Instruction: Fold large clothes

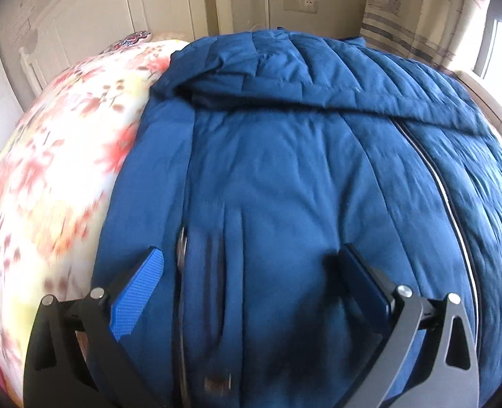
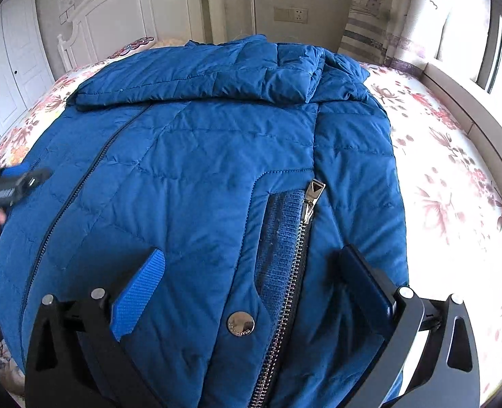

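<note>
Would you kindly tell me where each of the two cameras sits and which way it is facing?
Left wrist: on the left gripper, low over the blue quilted padded jacket, facing the white panelled headboard; jaws open, floral bedsheet to the left.
Right wrist: on the right gripper, over the jacket's metal zip and round silver snap button, facing the same way; jaws open, the left gripper at the frame's left edge.
Shared: jacket, headboard, wall socket.

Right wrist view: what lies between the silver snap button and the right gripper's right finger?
The metal zipper of the blue jacket, running between snap button and that finger.
</note>
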`<state>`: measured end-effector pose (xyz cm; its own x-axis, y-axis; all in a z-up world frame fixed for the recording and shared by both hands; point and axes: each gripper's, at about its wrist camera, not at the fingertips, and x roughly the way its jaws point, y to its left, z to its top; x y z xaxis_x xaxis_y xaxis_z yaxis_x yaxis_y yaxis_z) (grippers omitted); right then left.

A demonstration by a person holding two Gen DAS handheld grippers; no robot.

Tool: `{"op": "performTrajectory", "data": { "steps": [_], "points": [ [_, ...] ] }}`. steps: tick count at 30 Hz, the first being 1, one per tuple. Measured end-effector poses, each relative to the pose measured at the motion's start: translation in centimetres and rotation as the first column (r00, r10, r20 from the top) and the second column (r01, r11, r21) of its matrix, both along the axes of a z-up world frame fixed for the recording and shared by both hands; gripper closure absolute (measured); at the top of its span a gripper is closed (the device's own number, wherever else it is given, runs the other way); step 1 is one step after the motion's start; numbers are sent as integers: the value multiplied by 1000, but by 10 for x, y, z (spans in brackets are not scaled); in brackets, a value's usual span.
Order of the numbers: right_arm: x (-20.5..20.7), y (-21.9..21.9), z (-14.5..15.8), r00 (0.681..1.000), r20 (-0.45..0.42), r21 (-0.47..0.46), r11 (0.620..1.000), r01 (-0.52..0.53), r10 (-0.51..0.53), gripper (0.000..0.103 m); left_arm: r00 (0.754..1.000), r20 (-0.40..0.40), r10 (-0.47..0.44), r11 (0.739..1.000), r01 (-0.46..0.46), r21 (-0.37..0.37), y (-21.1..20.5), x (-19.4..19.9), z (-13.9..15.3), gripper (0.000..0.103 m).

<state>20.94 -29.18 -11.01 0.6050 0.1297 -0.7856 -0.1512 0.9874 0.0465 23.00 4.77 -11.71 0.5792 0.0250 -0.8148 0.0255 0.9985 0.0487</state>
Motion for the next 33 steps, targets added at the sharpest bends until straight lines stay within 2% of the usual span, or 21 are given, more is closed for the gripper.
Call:
{"op": "performTrajectory", "data": {
  "steps": [4, 6, 8, 9, 11, 13, 16, 17, 19, 21, 23, 25, 26, 28, 31, 33],
  "points": [
    [-10, 4, 4, 1000, 5, 0, 1000, 15, -15, 5, 999, 38, -39, 999, 38, 14, 3, -43, -1, 2],
    [-25, 8, 8, 1000, 25, 72, 997, -18, 16, 5, 997, 59, -54, 999, 53, 13, 6, -59, -3, 2],
    [-39, 16, 10, 997, 44, 86, 994, -61, 57, 5, 994, 95, -62, 998, 60, 19, 8, -74, -4, 2],
    [-47, 25, 8, 995, 47, 54, 994, -90, 88, 4, 992, 109, -59, 998, 57, 23, 8, -81, -4, 2],
    [-60, 41, -2, 991, 66, -75, 991, -110, 115, 4, 989, 134, -59, 998, 54, 41, 5, -89, -5, 2],
    [-66, 42, -4, 991, 83, -73, 992, -103, 109, 4, 986, 155, -62, 996, 52, 68, 1, -92, -6, 2],
    [-65, 38, 3, 998, 29, -31, 998, -50, 51, 5, 991, 126, -44, 997, 35, 68, 2, -92, 0, 3],
    [-69, 38, 9, 998, 39, -21, 999, -45, 46, 5, 991, 126, -35, 998, 28, 57, 2, -95, 4, 3],
    [-82, 41, 22, 989, 106, -14, 995, -97, 98, 5, 984, 163, -73, 997, 74, 2, -2, -110, 16, 3],
    [-93, 52, 26, 979, 142, -65, 988, -141, 149, 5, 973, 193, -123, 992, 127, -6, -12, -123, 22, 2],
    [-98, 66, 16, 972, 129, -124, 976, -180, 195, 5, 962, 196, -188, 982, 179, 61, -31, -134, 20, 2],
    [-97, 73, 2, 975, 101, -159, 971, -180, 197, 5, 958, 175, -229, 969, 208, 130, -47, -136, 10, 2],
    [-96, 71, -3, 977, 101, -140, 975, -171, 186, 4, 960, 157, -230, 964, 203, 171, -53, -135, 1, 2],
    [-95, 64, -5, 979, 102, -78, 982, -171, 179, 4, 962, 162, -219, 969, 195, 152, -51, -132, -2, 2],
    [-95, 63, -3, 979, 90, -91, 980, -176, 185, 4, 971, 128, -204, 979, 199, 55, -39, -124, -4, 2],
    [-98, 60, 2, 980, 97, -86, 983, -165, 173, 5, 970, 131, -207, 978, 201, 56, -40, -124, -5, 2]
  ]
}}
